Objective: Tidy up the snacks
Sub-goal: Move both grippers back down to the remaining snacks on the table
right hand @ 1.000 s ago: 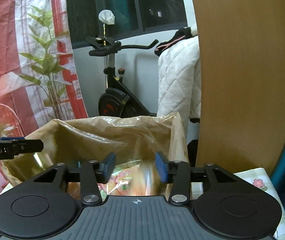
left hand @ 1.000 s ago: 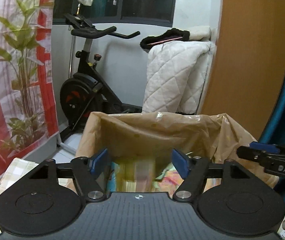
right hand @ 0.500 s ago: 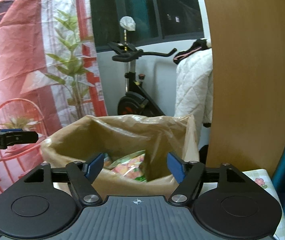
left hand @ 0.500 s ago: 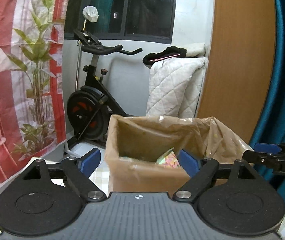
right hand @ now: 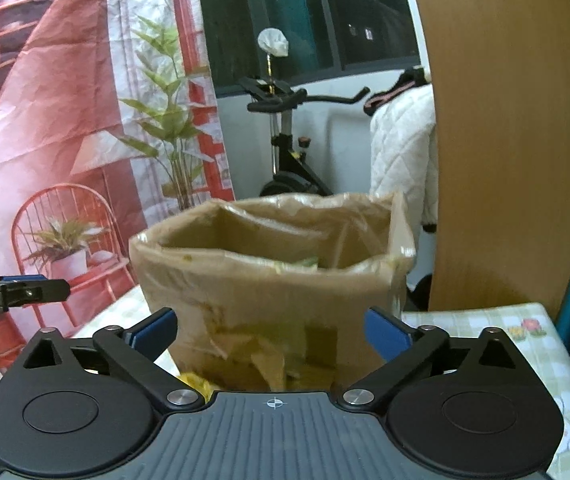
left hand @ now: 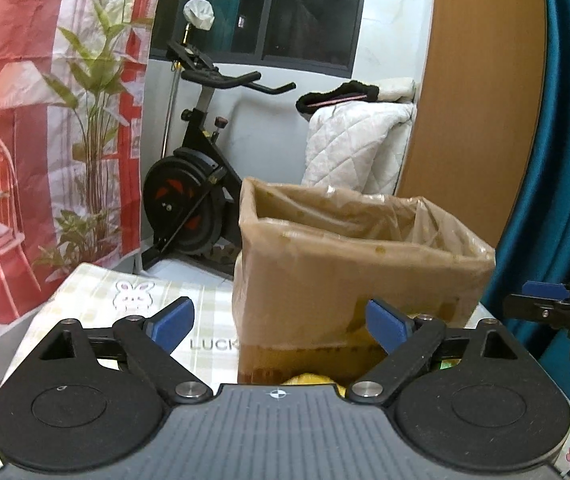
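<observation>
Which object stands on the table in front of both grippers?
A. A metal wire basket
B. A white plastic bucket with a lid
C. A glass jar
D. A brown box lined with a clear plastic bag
D. The box is brown cardboard with a clear plastic bag folded over its rim, and it stands on the checked tablecloth; the right wrist view also shows it, open at the top.

Behind the checked tablecloth (left hand: pixel 97 296) we see a black exercise bike (left hand: pixel 201 184), a white quilted blanket (left hand: pixel 357 148) draped beside it, a red plant-print backdrop (right hand: pixel 65 120), a wooden panel (right hand: pixel 505 140) and a teal curtain (left hand: pixel 565 140).
</observation>
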Tool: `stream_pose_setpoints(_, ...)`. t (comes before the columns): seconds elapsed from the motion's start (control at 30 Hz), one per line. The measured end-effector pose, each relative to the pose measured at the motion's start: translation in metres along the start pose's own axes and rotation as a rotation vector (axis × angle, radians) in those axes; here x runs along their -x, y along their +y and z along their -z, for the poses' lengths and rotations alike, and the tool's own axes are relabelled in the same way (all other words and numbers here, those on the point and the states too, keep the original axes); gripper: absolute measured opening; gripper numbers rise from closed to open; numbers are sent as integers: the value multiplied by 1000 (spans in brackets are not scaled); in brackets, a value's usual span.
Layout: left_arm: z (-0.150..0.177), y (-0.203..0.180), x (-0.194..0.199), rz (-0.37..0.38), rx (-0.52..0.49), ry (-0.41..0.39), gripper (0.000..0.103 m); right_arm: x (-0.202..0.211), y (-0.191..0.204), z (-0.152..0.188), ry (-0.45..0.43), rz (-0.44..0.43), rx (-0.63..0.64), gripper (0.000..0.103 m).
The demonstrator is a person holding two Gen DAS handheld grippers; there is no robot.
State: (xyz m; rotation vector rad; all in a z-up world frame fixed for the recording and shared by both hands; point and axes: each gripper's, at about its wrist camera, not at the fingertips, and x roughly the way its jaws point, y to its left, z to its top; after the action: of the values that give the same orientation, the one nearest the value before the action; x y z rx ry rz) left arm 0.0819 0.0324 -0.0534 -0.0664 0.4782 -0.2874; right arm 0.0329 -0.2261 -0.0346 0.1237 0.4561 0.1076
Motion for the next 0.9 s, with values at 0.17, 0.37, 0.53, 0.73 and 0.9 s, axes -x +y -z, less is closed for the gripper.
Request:
stream_pose_setpoints(0.17,18,-2,3,-2,-9,29,94,0,-5,19,24,4,-31,101)
stream_pose_setpoints(0.37,43,4,6,-8,26,72,94,1,-2,43,62,21,-4,101)
stream_pose_setpoints(0.53,62,10,6,-14,65,112,94,5,-1,69,96,39,27,101)
stream_pose_setpoints(0.73,79,13,8,-23,77,142,94,9,2,101,158,67,88,100)
stream_pose_setpoints(0.9,89,14,5,-22,99,174,94,6,8,119,215,67,124,100)
